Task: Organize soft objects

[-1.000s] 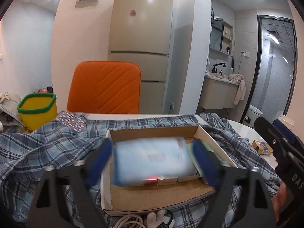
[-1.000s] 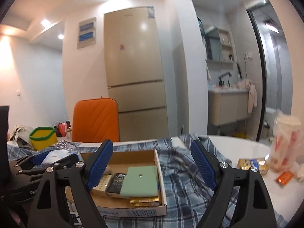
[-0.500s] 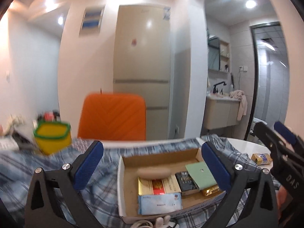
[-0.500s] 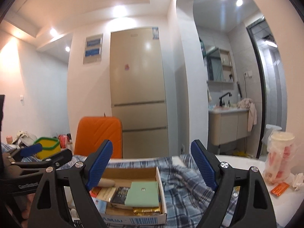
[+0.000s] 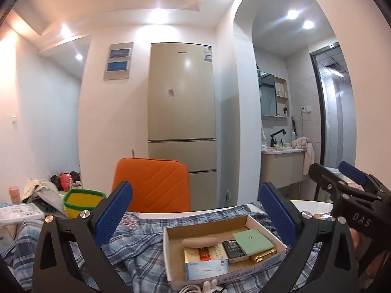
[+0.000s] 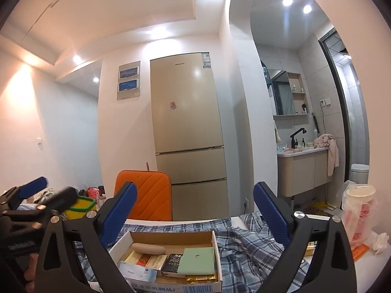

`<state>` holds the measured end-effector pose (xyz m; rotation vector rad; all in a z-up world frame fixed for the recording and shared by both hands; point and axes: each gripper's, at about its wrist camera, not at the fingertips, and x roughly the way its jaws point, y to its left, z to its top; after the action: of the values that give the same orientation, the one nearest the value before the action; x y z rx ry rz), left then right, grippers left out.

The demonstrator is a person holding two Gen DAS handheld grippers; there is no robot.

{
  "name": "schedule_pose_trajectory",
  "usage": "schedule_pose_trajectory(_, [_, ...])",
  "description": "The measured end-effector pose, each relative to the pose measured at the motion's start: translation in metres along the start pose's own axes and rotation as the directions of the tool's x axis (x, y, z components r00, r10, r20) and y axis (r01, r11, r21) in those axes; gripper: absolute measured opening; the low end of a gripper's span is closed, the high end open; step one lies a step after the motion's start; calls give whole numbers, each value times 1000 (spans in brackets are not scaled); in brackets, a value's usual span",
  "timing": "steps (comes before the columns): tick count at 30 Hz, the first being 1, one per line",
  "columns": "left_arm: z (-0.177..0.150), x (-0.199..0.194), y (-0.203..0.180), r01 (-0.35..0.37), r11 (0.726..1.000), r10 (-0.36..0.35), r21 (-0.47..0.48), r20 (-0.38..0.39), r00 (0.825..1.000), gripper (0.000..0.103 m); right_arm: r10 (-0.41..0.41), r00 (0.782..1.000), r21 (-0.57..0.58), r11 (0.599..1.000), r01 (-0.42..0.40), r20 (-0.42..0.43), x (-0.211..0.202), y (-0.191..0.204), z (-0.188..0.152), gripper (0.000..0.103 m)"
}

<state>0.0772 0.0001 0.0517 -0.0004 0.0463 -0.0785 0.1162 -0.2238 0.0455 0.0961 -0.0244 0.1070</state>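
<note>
A shallow cardboard box (image 5: 168, 256) lies on a blue plaid cloth (image 5: 136, 251) on the table. In it are a light-blue tissue pack (image 5: 206, 269), a green pouch (image 5: 253, 241), a yellow-red packet (image 5: 205, 254), a black packet (image 5: 233, 247) and a tan roll (image 5: 199, 241). My left gripper (image 5: 195, 214) is open and empty, raised above and in front of the box. My right gripper (image 6: 195, 214) is open and empty, also raised; the box (image 6: 215, 256), tissue pack (image 6: 138, 273) and green pouch (image 6: 196, 261) lie below it.
An orange chair (image 5: 152, 185) stands behind the table, a fridge (image 5: 180, 122) behind it. A yellow bin with a green rim (image 5: 81, 201) is at the left. A bagged cup (image 6: 358, 212) and orange sachet (image 6: 359, 251) stand right. A white cable (image 5: 195, 288) lies by the box.
My left gripper let go of the light-blue tissue pack in the box, opened and rose away. My right gripper also rose and tilted up, still open.
</note>
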Motion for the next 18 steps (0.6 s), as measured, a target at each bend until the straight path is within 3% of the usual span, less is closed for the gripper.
schedule_pose_trajectory(4, [-6, -6, 13, -23, 1000, 23, 2, -25, 999, 103, -6, 1000, -8, 1000, 6, -2, -9, -2, -3, 103])
schedule_pose_trajectory(12, [-28, -17, 28, -77, 997, 78, 24, -54, 995, 103, 19, 1000, -56, 998, -19, -6, -26, 11, -18, 103])
schedule_pose_trajectory(18, [-46, -11, 29, -47, 999, 49, 14, -112, 993, 103, 40, 997, -127, 991, -48, -62, -16, 28, -33, 103])
